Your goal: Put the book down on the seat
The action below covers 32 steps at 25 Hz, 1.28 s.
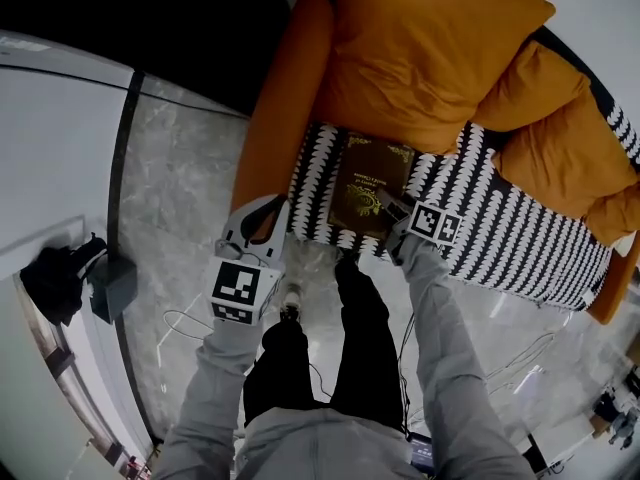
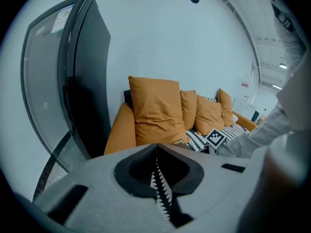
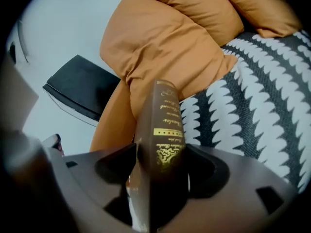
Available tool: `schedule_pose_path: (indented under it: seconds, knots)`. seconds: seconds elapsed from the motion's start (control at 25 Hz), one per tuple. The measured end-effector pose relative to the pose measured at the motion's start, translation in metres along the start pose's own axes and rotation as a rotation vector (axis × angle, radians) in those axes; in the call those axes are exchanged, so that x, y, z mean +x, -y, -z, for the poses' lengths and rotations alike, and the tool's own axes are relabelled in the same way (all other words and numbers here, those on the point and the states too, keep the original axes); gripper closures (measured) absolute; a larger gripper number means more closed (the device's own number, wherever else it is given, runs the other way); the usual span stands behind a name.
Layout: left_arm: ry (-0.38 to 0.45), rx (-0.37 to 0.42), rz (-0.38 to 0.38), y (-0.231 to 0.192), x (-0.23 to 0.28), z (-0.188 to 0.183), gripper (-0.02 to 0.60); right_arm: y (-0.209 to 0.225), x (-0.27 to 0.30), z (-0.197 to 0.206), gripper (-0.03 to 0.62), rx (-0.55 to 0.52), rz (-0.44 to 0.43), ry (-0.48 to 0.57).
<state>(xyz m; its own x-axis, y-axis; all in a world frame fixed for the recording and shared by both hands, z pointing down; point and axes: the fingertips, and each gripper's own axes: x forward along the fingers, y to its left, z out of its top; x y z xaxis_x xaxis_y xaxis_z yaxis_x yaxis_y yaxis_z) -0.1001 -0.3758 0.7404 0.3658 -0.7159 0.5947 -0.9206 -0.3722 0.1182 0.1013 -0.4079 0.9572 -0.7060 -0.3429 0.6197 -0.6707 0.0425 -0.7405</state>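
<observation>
Brown gilt-stamped book (image 1: 365, 183) lying flat on the black-and-white seat (image 1: 500, 223) before an orange cushion (image 1: 420, 48), right gripper (image 1: 388, 210) angled down, jaws apart astride its near edge, left gripper (image 1: 262, 218) closed empty, held beside the sofa arm (image 1: 270, 138), both grey sleeves (image 1: 440, 348) outstretched.

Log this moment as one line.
book: on seat | right gripper: open, book between jaws | left gripper: shut, empty

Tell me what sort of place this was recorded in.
Probably an indoor lounge corner in a showroom or lab rather than a home: an orange sofa with loose cushions and a black-and-white patterned seat, a polished stone-look floor with cables trailing across it, and plain white walls.
</observation>
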Motion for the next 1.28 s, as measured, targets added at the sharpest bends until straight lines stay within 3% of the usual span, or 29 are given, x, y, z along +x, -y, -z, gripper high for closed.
schedule_pose_path:
  seconds: [0.24,0.6,0.76,1.08,1.28]
  knots:
    - [-0.024,-0.014,0.023,0.004,0.004,-0.007,0.555,0.0,-0.01,-0.004,0.289,-0.054,0.031,-0.056]
    - [-0.048,-0.02,0.041,0.0,-0.001,-0.017,0.555,-0.005,-0.037,-0.022,0.289,-0.027,0.09,-0.012]
    - [-0.057,-0.024,0.031,-0.002,-0.005,-0.021,0.555,-0.017,-0.053,-0.029,0.29,-0.096,0.104,-0.003]
    - [-0.035,0.001,0.032,0.005,-0.028,-0.036,0.555,-0.052,-0.111,-0.054,0.29,-0.167,0.169,0.179]
    - [-0.016,0.036,0.09,0.026,-0.045,-0.049,0.555,-0.08,-0.145,-0.052,0.292,-0.201,0.148,0.205]
